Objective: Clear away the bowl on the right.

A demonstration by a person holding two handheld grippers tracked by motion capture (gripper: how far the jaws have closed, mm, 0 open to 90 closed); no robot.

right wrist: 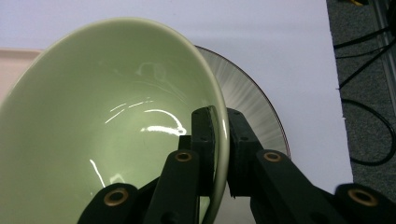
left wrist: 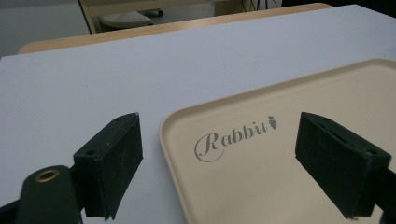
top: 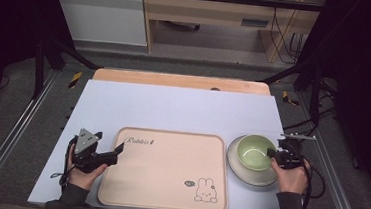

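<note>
A beige tray printed with "Rabbit" and a bunny lies at the table's front middle. My left gripper is open at the tray's near left corner; in the left gripper view its jaws straddle the tray rim. A pale green bowl sits on a grey-white plate to the right of the tray. My right gripper is shut on the bowl's right rim, one jaw inside the bowl and one outside. The plate shows beneath the bowl.
A pale blue sheet covers the table, bare behind the tray. The table's wooden back edge shows beyond it. Black frame rails stand at both sides, and cables lie on the floor to the right.
</note>
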